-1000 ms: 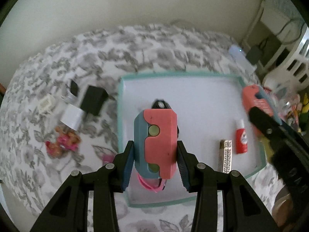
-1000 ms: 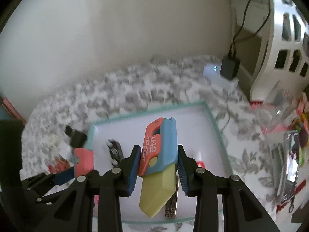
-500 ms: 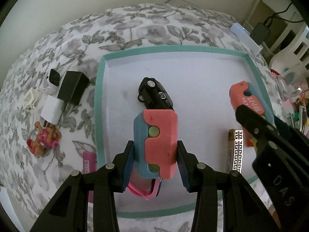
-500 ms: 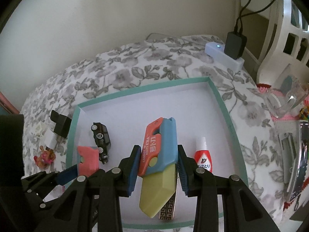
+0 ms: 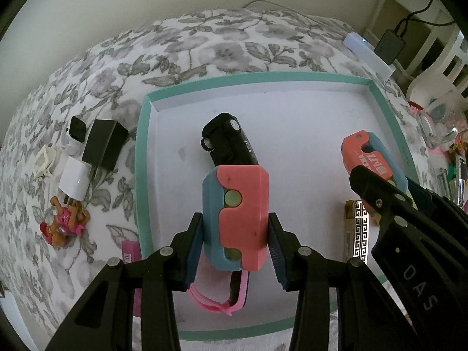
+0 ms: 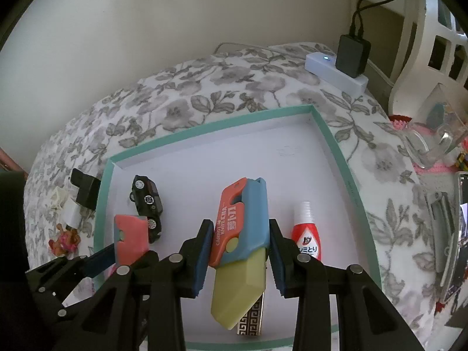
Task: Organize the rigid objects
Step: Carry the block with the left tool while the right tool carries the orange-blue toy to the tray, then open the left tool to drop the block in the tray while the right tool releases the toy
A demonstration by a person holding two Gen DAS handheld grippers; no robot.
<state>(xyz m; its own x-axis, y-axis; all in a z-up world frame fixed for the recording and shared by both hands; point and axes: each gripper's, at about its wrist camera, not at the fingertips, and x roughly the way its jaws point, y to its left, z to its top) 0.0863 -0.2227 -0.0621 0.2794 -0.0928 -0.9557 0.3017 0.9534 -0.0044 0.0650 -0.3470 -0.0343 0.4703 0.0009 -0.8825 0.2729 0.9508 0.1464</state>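
Both tongs full over the teal-rimmed white tray [image 5: 140,158]

Left gripper [image 5: 235,247] clamps a pink-and-blue plastic block [image 5: 237,219], hiding the black toy car's [image 5: 229,143] rear; right gripper [image 6: 239,254] grips an orange-blue carrot knife toy [image 6: 241,222], covering most of the patterned bar [image 6: 250,318] at lower centre.

A coral-and-blue toy knife [image 5: 238,219] and a carrot knife [image 6: 239,234] with its yellow blade out are both held above the teal-rimmed tray [image 6: 336,146], toy car [image 6: 147,204] at ten o'clock.

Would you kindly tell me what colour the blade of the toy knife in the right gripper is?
Pale yellow-green; the toy knife's blade shows best in the right wrist view.

Matt plastic carrot knife [image 6: 242,228]; glossy black toy car [image 6: 147,201]; floral cloth cover [image 5: 204,44]
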